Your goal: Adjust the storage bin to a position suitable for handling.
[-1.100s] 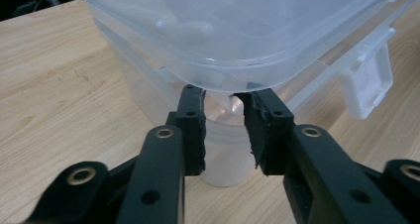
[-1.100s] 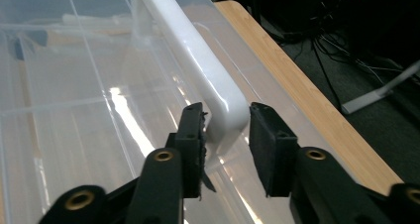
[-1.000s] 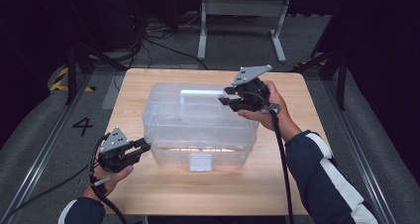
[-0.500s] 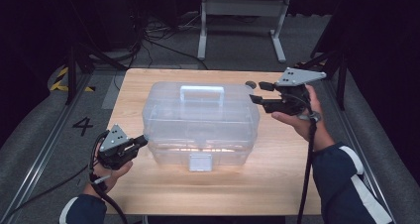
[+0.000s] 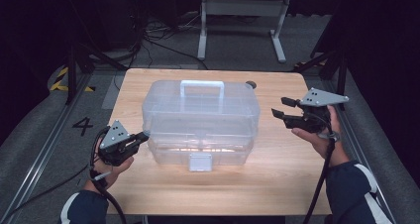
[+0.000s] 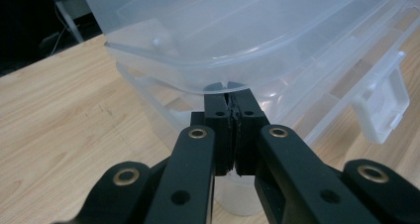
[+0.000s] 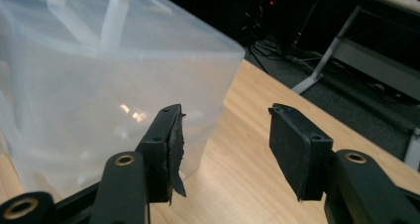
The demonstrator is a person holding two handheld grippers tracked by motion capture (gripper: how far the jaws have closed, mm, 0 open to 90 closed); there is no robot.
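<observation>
A clear plastic toolbox (image 5: pixel 200 120) with a white top handle (image 5: pixel 202 85) and a front latch (image 5: pixel 200 161) stands in the middle of the wooden table (image 5: pixel 277 169). My left gripper (image 5: pixel 144 135) is shut at the box's front left corner. In the left gripper view its tips (image 6: pixel 230 92) meet just under the lid's rim (image 6: pixel 163 78), with nothing visible between the pads. My right gripper (image 5: pixel 278 107) hovers to the right of the box, apart from it. Its jaws have just been opening and stand open (image 7: pixel 225 120) with nothing between them, beside the box's end wall (image 7: pixel 99 85).
A small dark round thing (image 5: pixel 251 84) lies on the table behind the box's right rear corner. Bare wood lies in front of the box and to its right. Beyond the far edge, a metal stand (image 5: pixel 242 11) and cables sit on the floor.
The right gripper has moved from over the box's right top out to the right and lower, its jaws wider. The left gripper has stayed in place and its jaws have come together.
</observation>
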